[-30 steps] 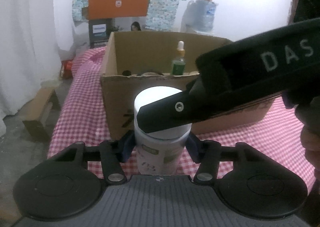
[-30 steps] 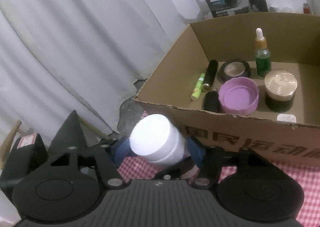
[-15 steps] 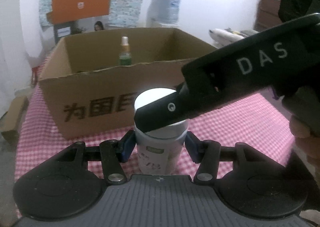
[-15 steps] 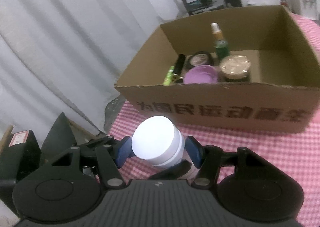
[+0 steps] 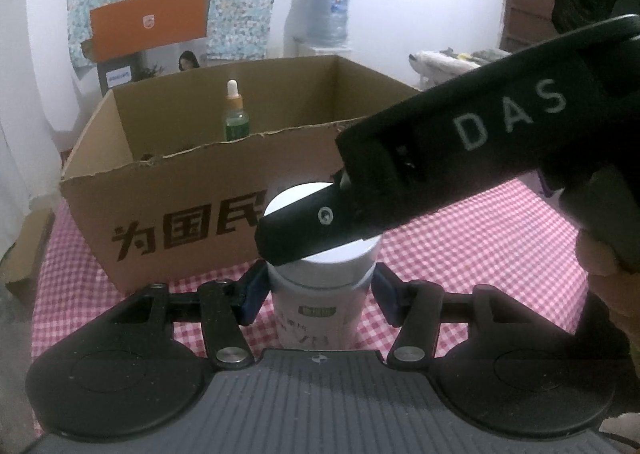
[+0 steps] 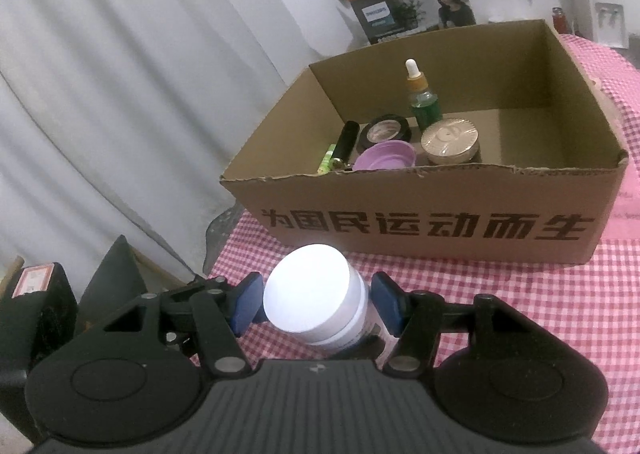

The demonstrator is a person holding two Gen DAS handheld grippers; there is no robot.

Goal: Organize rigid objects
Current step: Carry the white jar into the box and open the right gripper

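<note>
Holding white-capped jar [image 6: 316, 300] between both grippers' pads, left gripper [image 5: 320, 292] seemingly clamped, right gripper [image 6: 316, 304] unclear, outside cardboard box [image 6: 432, 224] already housing dropper bottle [image 6: 422, 100] and tins.

White-capped jar [image 5: 320, 290] between hand-held gripper [image 5: 318, 296] pads.

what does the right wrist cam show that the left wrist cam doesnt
Only the right wrist view looks down into the cardboard box: purple lid, gold-lidded jar, black tube.

Only the left wrist view shows the right gripper from outside, lying across the white-capped bottle, plus a water jug behind.

Both show the bottle between blue pads, the box, the green dropper bottle and the checked tablecloth.
</note>
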